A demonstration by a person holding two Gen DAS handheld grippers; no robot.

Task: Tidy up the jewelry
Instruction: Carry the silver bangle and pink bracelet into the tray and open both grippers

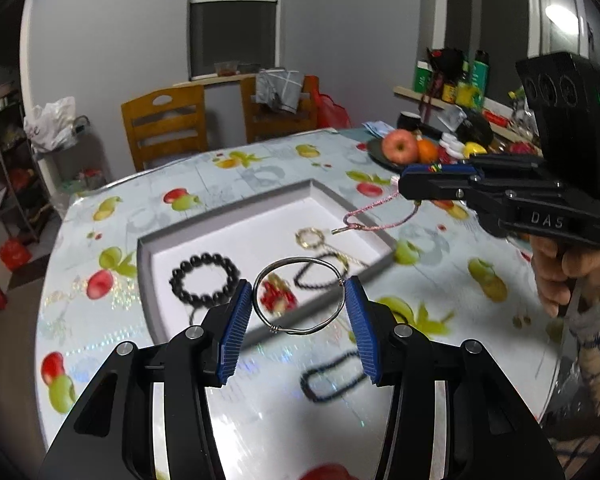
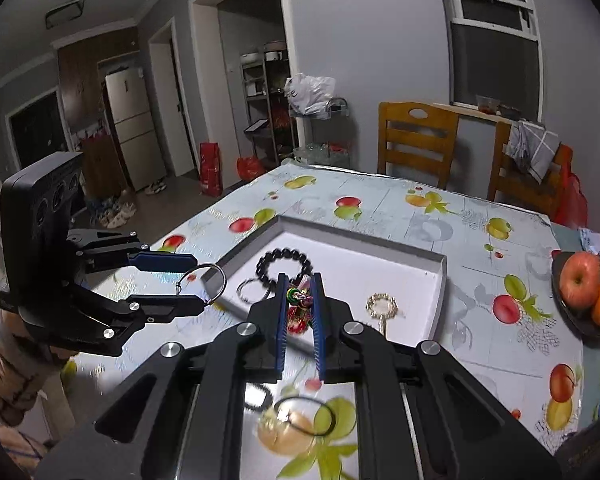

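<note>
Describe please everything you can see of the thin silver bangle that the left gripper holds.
The silver bangle is a thin round hoop of what looks like metal wire, with small wire-wrapped joints at its near and right sides. It is held off the table, clamped across its width between the blue ribbed fingers of the left gripper, above the near edge of the white tray. Only the two pads touch it.
</note>
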